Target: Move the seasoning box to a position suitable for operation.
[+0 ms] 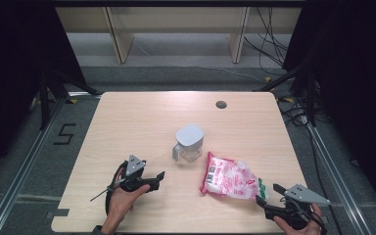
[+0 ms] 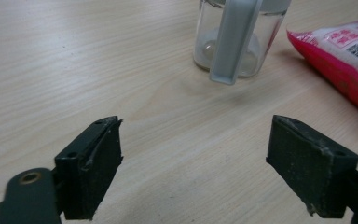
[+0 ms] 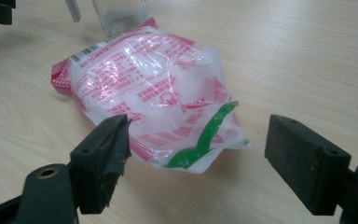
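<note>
A clear jug [image 1: 189, 143] with a pale grey lid and a side handle stands at the middle of the wooden table [image 1: 137, 117]. To its right lies a pink and white plastic bag [image 1: 230, 179] of white grains, flat on the table. My left gripper [image 1: 157, 180] rests near the front left, open and pointing right toward the jug [image 2: 235, 37], with nothing between its jaws [image 2: 196, 135]. My right gripper [image 1: 268, 194] is at the front right, open, its jaws just short of the bag's near corner [image 3: 158, 88]. The right gripper [image 3: 198, 123] touches nothing.
A dark round grommet [image 1: 221, 104] sits near the table's far edge. Beyond the table stand wooden shelf legs [image 1: 119, 39], and cables [image 1: 274, 44] trail on the floor at the right. Bare table surface lies to the left and behind the jug.
</note>
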Action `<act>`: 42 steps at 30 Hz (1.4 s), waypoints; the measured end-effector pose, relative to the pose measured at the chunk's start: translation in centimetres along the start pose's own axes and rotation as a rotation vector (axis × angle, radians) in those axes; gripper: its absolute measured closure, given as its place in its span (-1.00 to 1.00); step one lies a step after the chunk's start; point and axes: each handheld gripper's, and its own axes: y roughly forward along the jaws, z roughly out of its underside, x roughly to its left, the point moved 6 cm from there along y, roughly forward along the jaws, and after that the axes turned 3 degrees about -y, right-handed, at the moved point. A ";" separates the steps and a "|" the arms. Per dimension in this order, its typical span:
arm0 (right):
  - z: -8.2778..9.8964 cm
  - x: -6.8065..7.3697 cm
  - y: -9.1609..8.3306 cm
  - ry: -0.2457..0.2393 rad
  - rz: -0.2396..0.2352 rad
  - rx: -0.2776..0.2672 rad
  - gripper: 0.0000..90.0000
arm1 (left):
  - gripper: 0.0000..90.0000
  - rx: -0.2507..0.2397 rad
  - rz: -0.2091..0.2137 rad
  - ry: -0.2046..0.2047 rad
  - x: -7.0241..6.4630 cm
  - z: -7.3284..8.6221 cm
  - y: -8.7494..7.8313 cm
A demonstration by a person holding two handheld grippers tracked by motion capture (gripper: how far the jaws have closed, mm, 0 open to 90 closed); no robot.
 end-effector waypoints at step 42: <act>0.2 0.5 0.3 0.034 -0.018 0.016 -0.45 | 0.49 -0.133 0.030 0.204 -2.6 -4.7 6.7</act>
